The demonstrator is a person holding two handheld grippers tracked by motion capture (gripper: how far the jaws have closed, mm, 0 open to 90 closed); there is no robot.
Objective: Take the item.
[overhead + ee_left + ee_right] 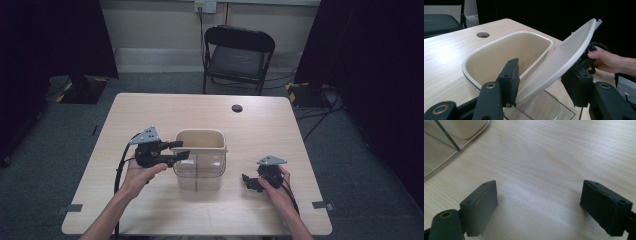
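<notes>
A beige bin (200,136) stands at mid-table inside a clear plastic outer shell (199,176). Its inside (499,53) holds nothing that I can see. The bin's beige lid (564,55) is tilted up at a slant over the rim. My left gripper (181,149) is at the bin's left rim. In the left gripper view the lid runs between the two pads of my left gripper (543,82), and both touch it. My right gripper (246,181) rests low on the table to the right of the bin. It (541,202) stands open over bare wood.
The light wooden table (150,110) has a round cable hole (237,108) near its far edge. A black folding chair (237,55) stands beyond the table. The shell's corner (439,147) is close to the right gripper's upper left. Black curtains flank the room.
</notes>
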